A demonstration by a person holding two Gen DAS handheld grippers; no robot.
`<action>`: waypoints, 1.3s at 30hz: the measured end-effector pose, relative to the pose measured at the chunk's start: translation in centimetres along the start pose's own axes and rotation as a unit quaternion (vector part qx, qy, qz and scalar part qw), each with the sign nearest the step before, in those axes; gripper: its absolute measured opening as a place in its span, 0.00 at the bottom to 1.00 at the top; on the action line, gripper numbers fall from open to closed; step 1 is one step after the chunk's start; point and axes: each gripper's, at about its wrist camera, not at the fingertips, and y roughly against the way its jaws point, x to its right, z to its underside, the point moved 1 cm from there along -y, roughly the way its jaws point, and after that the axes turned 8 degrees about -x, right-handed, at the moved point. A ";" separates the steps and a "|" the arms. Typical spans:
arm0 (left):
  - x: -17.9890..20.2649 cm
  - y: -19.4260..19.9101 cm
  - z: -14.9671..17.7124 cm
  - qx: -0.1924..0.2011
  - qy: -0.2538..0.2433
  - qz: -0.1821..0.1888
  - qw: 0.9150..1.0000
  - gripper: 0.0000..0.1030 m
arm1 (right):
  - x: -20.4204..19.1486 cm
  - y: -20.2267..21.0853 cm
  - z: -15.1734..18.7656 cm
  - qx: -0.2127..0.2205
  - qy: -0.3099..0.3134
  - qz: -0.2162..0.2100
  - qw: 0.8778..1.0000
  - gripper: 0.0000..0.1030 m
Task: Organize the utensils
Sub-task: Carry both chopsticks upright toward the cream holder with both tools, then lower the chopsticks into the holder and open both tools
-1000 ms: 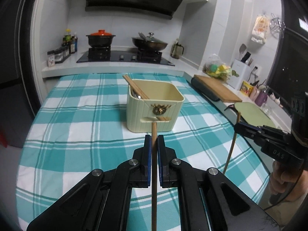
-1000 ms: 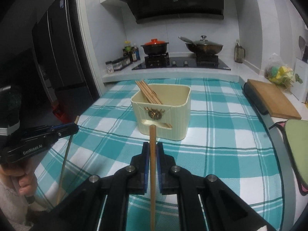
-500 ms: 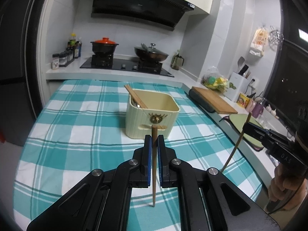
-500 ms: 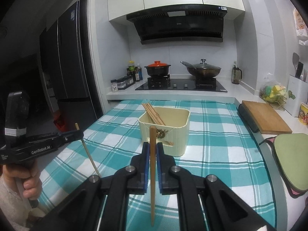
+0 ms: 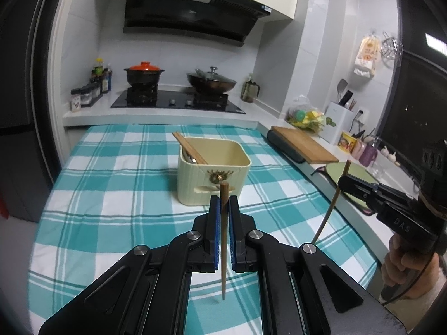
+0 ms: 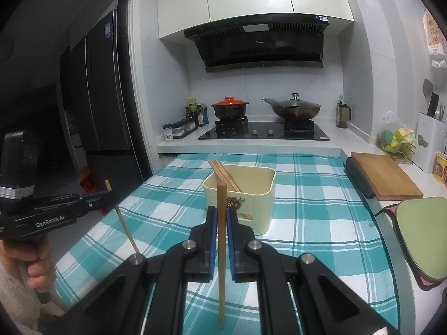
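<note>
The cream utensil box (image 5: 213, 177) holds several chopsticks (image 5: 190, 148) leaning in its corner.

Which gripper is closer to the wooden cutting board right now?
Right. The right gripper is by the table edge on the cutting board side, short of it; the left gripper is across the table, by its opposite edge.

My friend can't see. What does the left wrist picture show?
The left tool pinches one upright wooden chopstick above a teal checked tablecloth. Ahead stands a cream utensil box holding chopsticks. At right, the right tool holds another chopstick.
</note>
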 end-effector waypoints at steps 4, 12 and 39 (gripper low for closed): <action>-0.4 -0.4 0.0 -0.008 0.005 0.001 1.000 0.03 | 0.4 -0.4 0.1 -0.010 -0.005 -0.001 1.000 0.07; -0.5 -0.4 -0.5 -0.007 0.003 0.003 1.000 0.03 | 0.7 -0.6 -0.3 -0.013 -0.005 0.001 1.000 0.07; -0.1 1.5 -16.5 0.100 -0.024 -0.005 0.995 0.03 | 2.7 -2.0 -11.2 0.032 0.021 0.000 0.999 0.07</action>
